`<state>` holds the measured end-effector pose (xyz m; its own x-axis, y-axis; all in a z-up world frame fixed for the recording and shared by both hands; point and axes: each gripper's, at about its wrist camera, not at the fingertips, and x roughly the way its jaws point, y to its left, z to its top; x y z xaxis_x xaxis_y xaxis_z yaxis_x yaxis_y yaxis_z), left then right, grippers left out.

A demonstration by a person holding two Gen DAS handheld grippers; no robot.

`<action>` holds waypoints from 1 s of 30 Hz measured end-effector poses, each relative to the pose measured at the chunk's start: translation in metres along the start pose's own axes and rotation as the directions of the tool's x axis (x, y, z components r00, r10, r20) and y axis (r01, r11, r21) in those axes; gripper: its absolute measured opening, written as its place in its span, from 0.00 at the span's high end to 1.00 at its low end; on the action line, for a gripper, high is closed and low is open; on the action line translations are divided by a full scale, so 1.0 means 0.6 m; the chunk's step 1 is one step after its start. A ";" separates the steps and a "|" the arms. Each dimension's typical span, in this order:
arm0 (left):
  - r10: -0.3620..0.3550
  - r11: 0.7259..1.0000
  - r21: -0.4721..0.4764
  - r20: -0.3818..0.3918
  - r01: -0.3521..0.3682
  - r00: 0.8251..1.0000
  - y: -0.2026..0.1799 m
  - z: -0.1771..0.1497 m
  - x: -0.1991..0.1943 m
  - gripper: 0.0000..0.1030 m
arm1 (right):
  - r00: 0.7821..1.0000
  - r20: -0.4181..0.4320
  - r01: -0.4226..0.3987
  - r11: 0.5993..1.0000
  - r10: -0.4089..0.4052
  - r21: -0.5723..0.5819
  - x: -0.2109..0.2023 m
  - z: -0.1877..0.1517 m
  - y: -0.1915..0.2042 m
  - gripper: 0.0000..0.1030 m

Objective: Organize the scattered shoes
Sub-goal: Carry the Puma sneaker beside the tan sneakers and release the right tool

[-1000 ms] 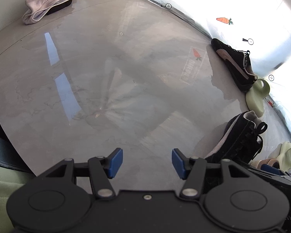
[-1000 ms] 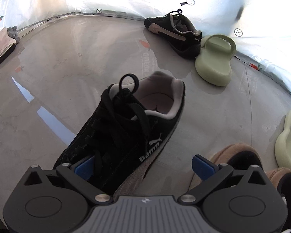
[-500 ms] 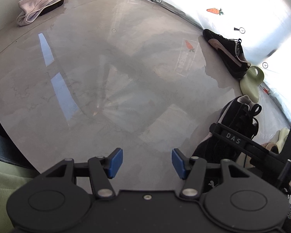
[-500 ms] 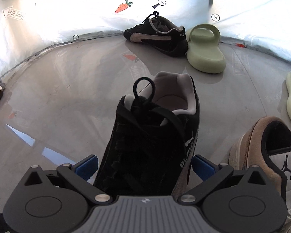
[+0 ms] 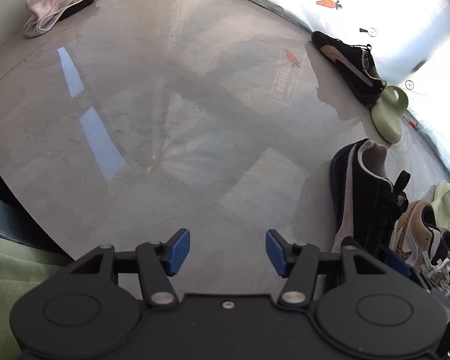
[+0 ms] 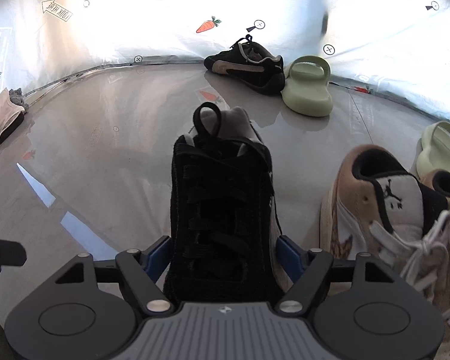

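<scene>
Sorting is judged barely begun: one black suede sneaker (image 6: 225, 210) has just been closed on at its forefoot by the right gripper (image 6: 223, 258), while its mate (image 6: 249, 66) lies by the far wall beside a green slide (image 6: 310, 90). Tan high-tops (image 6: 384, 204) and another slide (image 6: 439, 150) remain unpaired. The left gripper (image 5: 227, 252) is held half open over bare floor (image 5: 165, 105), nothing gripped.
</scene>
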<state>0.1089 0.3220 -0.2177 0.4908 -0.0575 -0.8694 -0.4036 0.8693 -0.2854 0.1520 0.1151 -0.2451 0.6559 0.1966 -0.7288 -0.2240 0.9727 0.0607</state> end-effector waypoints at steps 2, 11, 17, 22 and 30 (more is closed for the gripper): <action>-0.009 1.000 0.028 -0.013 0.009 1.000 -0.019 -0.006 0.005 0.45 | 1.000 -0.023 -0.003 1.000 0.004 0.026 -0.010 -0.007 -0.008 0.29; 0.001 0.997 0.074 -0.016 0.000 1.000 -0.066 -0.036 -0.002 0.45 | 0.992 -0.082 -0.089 0.994 0.094 0.063 -0.052 -0.038 -0.037 0.31; 0.072 0.997 0.025 0.015 -0.073 0.997 -0.059 -0.058 -0.053 0.45 | 0.992 -0.019 -0.129 0.991 0.129 -0.030 -0.051 -0.007 -0.057 0.10; 0.133 0.991 -0.009 0.009 -0.133 0.991 -0.052 -0.077 -0.070 0.44 | 0.952 -0.054 -0.303 0.952 0.302 -0.028 0.000 0.045 -0.058 0.09; 0.115 0.993 0.000 -0.017 -0.115 0.993 -0.068 -0.072 -0.073 0.44 | 0.987 -0.024 -0.158 0.981 0.162 0.114 0.021 0.043 -0.042 0.21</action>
<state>0.0706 0.2682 -0.1855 0.4275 0.0347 -0.9034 -0.4577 0.8700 -0.1831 0.1845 0.0962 -0.2385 0.5939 0.3482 -0.7253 -0.2411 0.9371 0.2525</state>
